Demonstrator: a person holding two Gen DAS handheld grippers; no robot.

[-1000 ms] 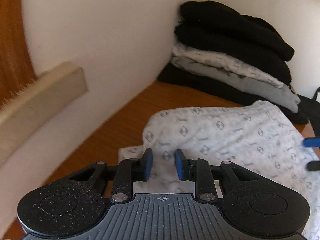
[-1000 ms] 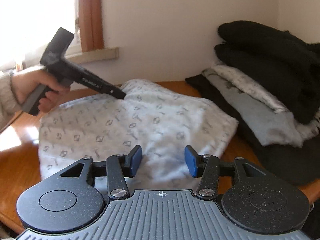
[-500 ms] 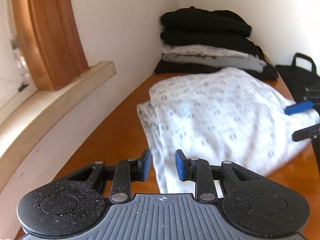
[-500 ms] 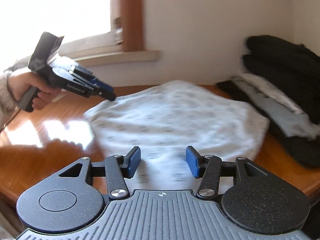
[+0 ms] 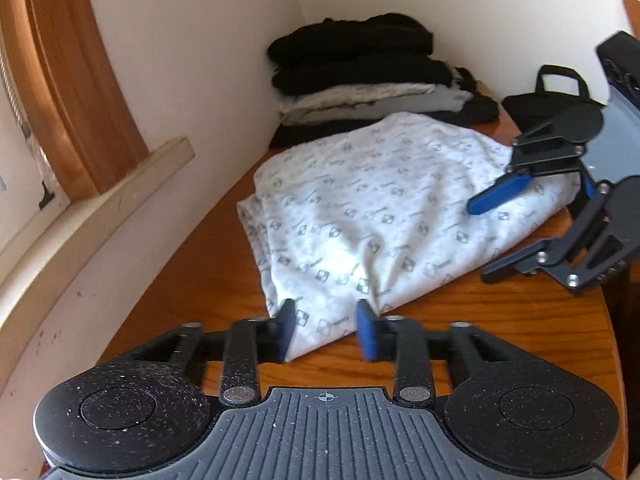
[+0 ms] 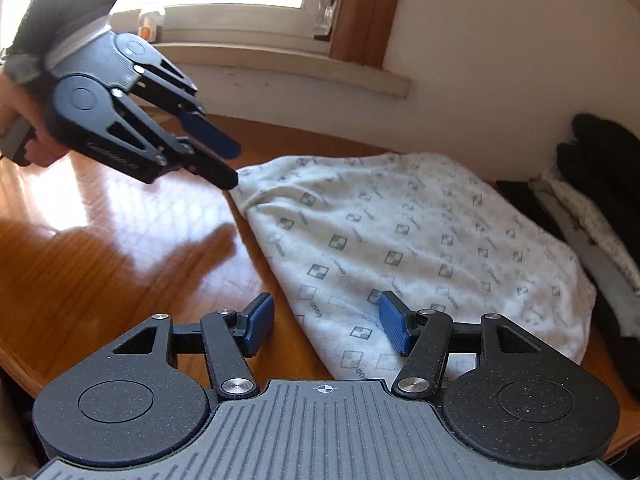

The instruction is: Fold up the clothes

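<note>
A white patterned garment (image 5: 380,216) lies in a folded heap on the wooden table (image 5: 500,320). My left gripper (image 5: 326,330) is open at the garment's near corner, and the cloth's tip lies loose between its blue pads. In the right wrist view the same left gripper (image 6: 230,164) points its tips at the garment's (image 6: 420,248) far left corner. My right gripper (image 6: 326,328) is open over the garment's near edge, with cloth under the right pad and bare table (image 6: 120,260) under the left one. From the left wrist view the right gripper (image 5: 492,236) hovers open beside the garment's right side.
A stack of folded black, grey and white clothes (image 5: 360,72) sits in the far corner against the wall, also the stack (image 6: 600,200) at the right. A black bag (image 5: 556,96) lies behind the right gripper. A window sill (image 6: 280,60) runs along the wall. A hand (image 6: 12,108) holds the left gripper.
Both grippers have drawn back from above the garment to its edges. The left one now sits at a corner, the right one at the near edge. The garment lies flatter.
</note>
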